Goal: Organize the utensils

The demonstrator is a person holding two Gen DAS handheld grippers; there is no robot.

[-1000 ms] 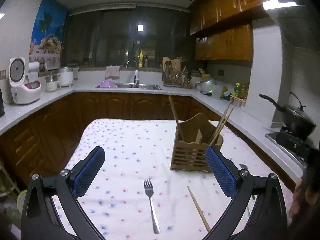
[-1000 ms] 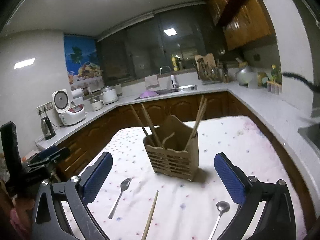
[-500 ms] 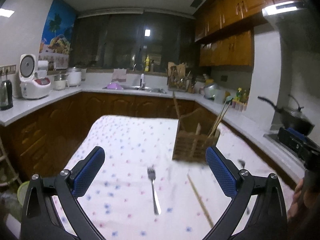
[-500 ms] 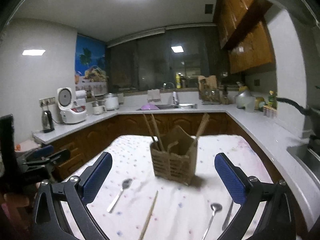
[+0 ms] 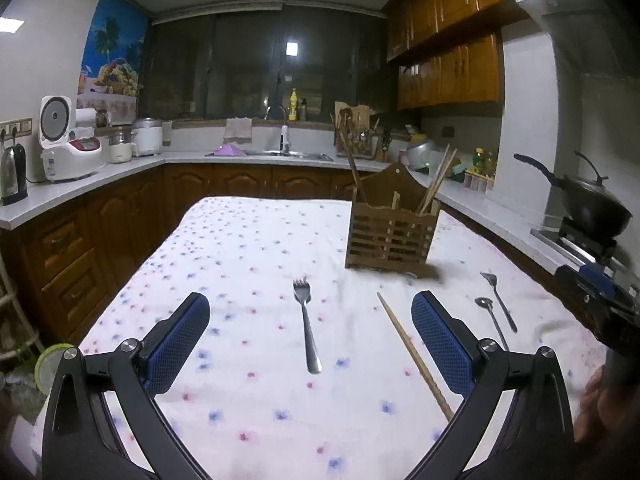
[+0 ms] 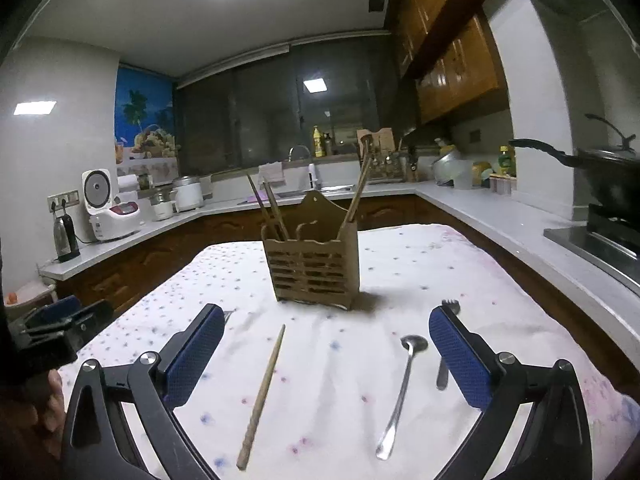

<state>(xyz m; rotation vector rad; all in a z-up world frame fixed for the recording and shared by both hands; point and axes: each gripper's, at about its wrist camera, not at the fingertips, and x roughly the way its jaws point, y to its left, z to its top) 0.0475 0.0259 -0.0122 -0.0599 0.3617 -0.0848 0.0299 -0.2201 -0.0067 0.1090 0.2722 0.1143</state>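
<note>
A wooden utensil holder [image 5: 392, 232] [image 6: 314, 264] with several chopsticks in it stands on the table [image 5: 248, 248], which has a white flowered cloth. In front of it lie a fork [image 5: 306, 324], a loose chopstick [image 5: 412, 356] [image 6: 264, 388], a spoon [image 5: 492, 320] [image 6: 400, 392] and a second fork [image 5: 500, 296] [image 6: 446, 344]. My left gripper [image 5: 310, 344] is open and empty, low over the first fork. My right gripper [image 6: 328, 360] is open and empty, with the chopstick and spoon between its fingers' lines. The second fork is partly hidden behind the right finger.
Kitchen counters with wooden cabinets wrap around the table. A rice cooker [image 5: 66, 148] and kettle [image 5: 14, 174] stand on the left, a sink [image 5: 288, 154] at the back, a black wok [image 5: 588, 204] on the stove to the right. A hand [image 5: 600, 404] holds the other gripper.
Both grippers have sunk lower toward the table, and the right one has swung so the spoon and second fork come into its view. Both stayed open. The utensils have not moved.
</note>
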